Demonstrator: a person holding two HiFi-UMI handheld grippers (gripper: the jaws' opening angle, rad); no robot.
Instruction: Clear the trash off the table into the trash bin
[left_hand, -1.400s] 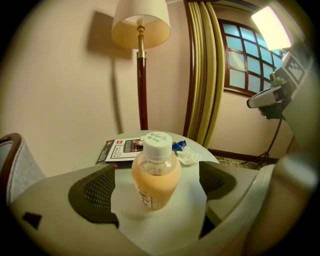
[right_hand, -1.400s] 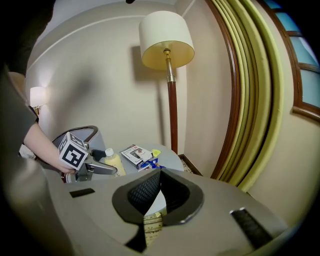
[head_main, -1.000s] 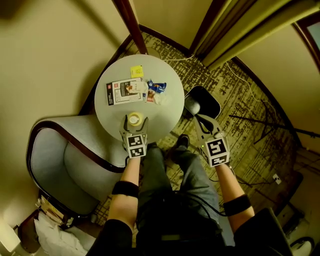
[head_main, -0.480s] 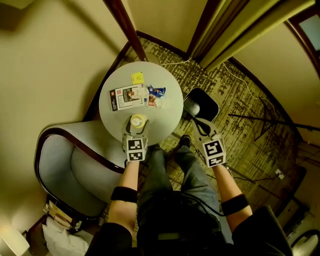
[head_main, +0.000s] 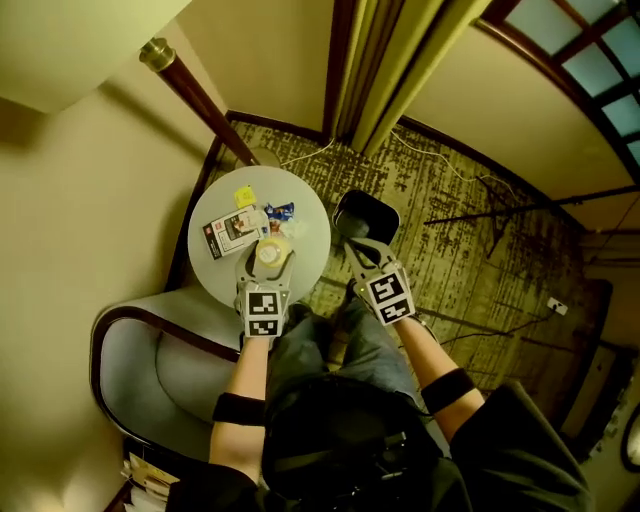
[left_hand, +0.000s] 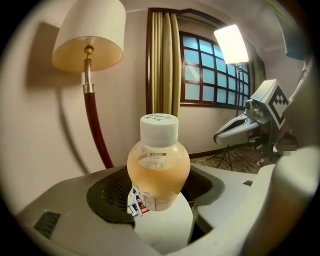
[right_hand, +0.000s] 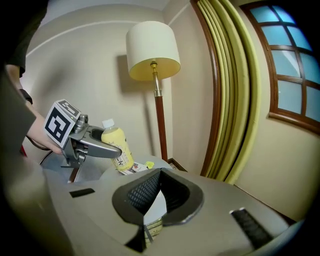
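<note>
Left tongs (left_hand: 159, 197) tight on upright bottle (left_hand: 158, 167), cap uppermost; right tongs (right_hand: 159, 181) together.

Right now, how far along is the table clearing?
Done: nothing I can confirm; what the bin holds is unclear. In hand: the left gripper has just been closing its jaws on the bottle; right gripper shut. Remaining: card, wrappers and yellow note on the table.

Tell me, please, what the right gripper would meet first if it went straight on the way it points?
Probably the bin: in the head view the right gripper points down toward it, though depth is unclear.
</note>
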